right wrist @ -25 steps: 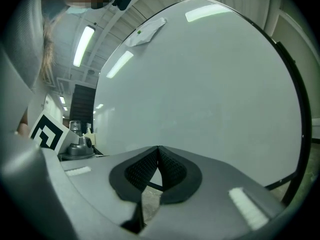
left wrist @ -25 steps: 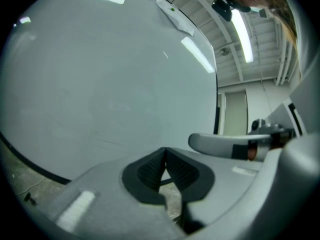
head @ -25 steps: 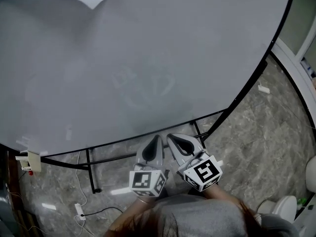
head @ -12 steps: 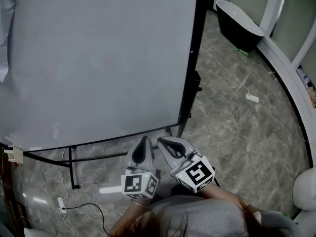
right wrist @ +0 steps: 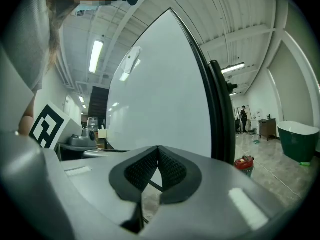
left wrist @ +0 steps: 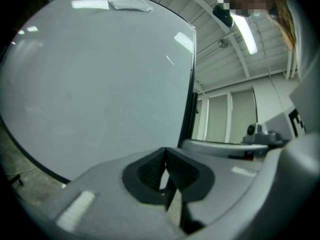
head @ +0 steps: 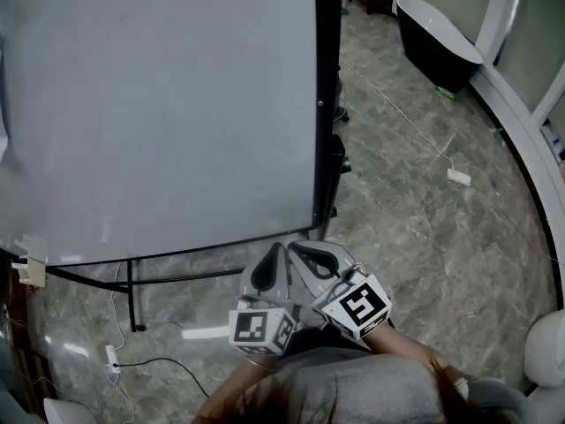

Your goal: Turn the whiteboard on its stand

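Whiteboard upright on stand, ahead-left of both tools, side edge just ahead. Left tool pressed together, empty; right tool same. Neither touches board, so turn looks not yet started; grip and swing remain

It looked like a big showroom hall: grey marble-patterned floor, a black oval freestanding bathtub, long strip lights on a white beamed ceiling.

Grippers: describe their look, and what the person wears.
The left gripper and right gripper are pale grey, tapering shells with black ribbed pads. Each carries a white cube with black square markers. The person wears a grey top.
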